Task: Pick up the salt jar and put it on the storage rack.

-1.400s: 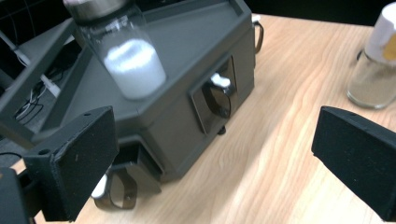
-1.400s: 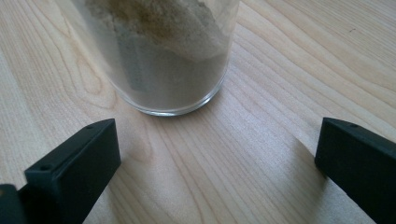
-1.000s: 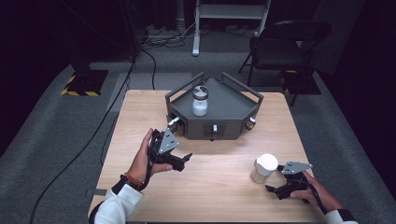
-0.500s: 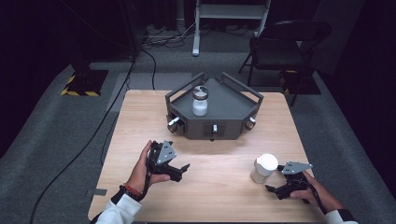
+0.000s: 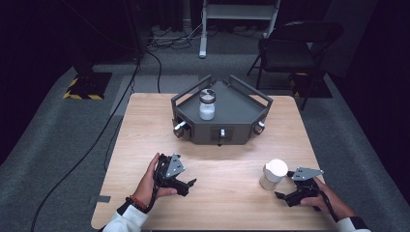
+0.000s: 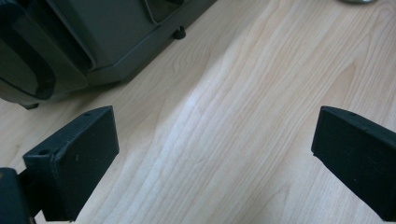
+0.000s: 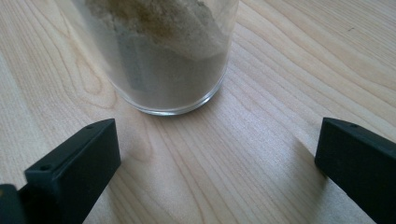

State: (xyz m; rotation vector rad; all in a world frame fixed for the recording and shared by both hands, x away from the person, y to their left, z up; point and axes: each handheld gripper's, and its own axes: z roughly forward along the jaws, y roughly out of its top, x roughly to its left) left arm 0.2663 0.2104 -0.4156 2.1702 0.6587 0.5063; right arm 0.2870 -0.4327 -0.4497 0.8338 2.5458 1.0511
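A glass jar (image 5: 272,174) with a white lid stands on the wooden table (image 5: 232,159) at the near right. In the right gripper view the jar (image 7: 163,51) holds pale powder. It sits just beyond my right gripper (image 7: 215,144), whose jaws are wide apart and touch nothing. From above, the right gripper (image 5: 283,195) lies low beside that jar. A second powder jar (image 5: 207,105) with a dark lid stands on the dark grey device (image 5: 241,113). My left gripper (image 5: 187,185) is open over bare wood, well short of the device (image 6: 70,42).
The grey device has raised handles and three silver knobs (image 5: 179,128) on its front faces. Bare tabletop lies between the two grippers. Beyond the table are a folding chair (image 5: 295,48), floor cables and a metal stand.
My left gripper has drawn back from the device's left knob toward the near edge of the table. The right gripper and both jars have stayed put.
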